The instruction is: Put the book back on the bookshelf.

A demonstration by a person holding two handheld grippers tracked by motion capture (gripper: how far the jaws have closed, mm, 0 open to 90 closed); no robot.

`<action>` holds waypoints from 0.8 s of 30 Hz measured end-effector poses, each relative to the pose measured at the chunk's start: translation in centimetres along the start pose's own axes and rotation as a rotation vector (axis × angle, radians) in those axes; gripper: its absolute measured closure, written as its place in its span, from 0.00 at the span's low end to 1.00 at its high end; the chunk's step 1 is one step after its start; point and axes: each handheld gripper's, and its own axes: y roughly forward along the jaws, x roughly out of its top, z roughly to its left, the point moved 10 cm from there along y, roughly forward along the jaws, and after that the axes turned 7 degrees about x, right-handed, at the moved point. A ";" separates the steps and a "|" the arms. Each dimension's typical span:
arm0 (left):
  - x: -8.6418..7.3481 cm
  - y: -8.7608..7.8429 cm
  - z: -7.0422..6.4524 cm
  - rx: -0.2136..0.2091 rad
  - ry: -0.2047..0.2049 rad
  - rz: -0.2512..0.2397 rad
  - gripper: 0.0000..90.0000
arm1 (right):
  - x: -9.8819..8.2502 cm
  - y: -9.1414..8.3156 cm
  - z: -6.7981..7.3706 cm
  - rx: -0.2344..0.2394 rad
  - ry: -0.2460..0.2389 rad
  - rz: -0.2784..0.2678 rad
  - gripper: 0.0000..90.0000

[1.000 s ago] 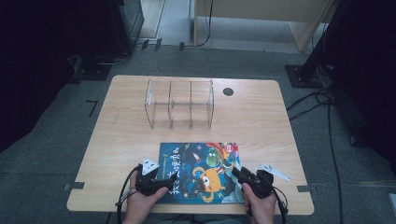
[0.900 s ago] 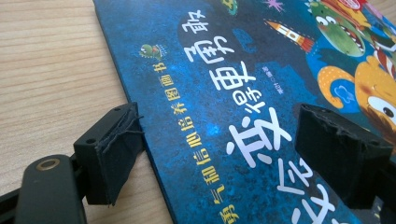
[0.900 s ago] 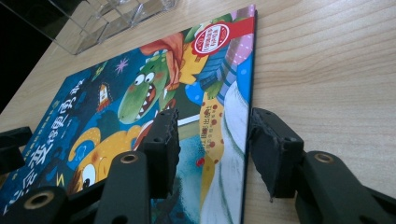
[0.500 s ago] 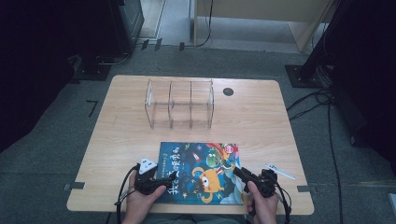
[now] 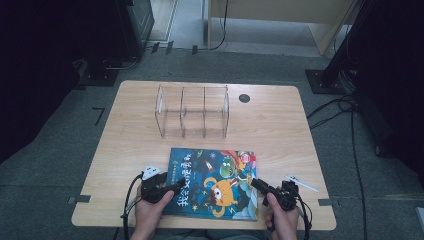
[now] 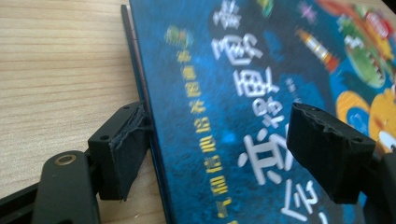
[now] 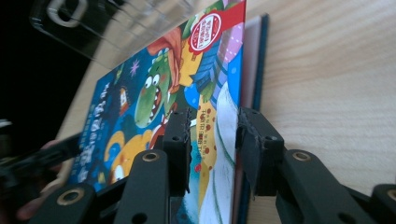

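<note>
High view: we see the light wooden worktop [image 5: 125,150] with a clear three-bay organiser [image 5: 192,112] standing at its middle back and a picture book [image 5: 215,182] lying flat, cover up, near the front edge between the two hands. Bare worktop lies between book and organiser, which we judge room enough to raise the book and carry it toward the bays. A small white object [image 5: 301,183] lies to the right of the book, apart from it.

We hold the left gripper [image 5: 172,186] at the book's spine side; in the left gripper view its fingers [image 6: 123,144] stand spread, one against the spine edge, the other over the cover, and they have just been closing a little.

We hold the right gripper [image 5: 257,184] at the opposite edge; in the right gripper view its fingers [image 7: 180,140] have just been closing astride the lifted cover [image 7: 219,135], whether pinching it we cannot tell, probably to lift that edge.
</note>
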 end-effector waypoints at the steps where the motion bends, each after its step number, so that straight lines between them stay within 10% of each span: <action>1: 0.0 0.0 0.0 -0.003 -0.005 -0.004 0.24 | 0.1 -0.1 0.1 0.024 0.011 -0.006 0.73; 24: 0.5 -1.3 0.3 -0.034 -0.002 -0.095 0.39 | -0.2 -0.2 1.0 0.002 -0.179 -0.031 0.75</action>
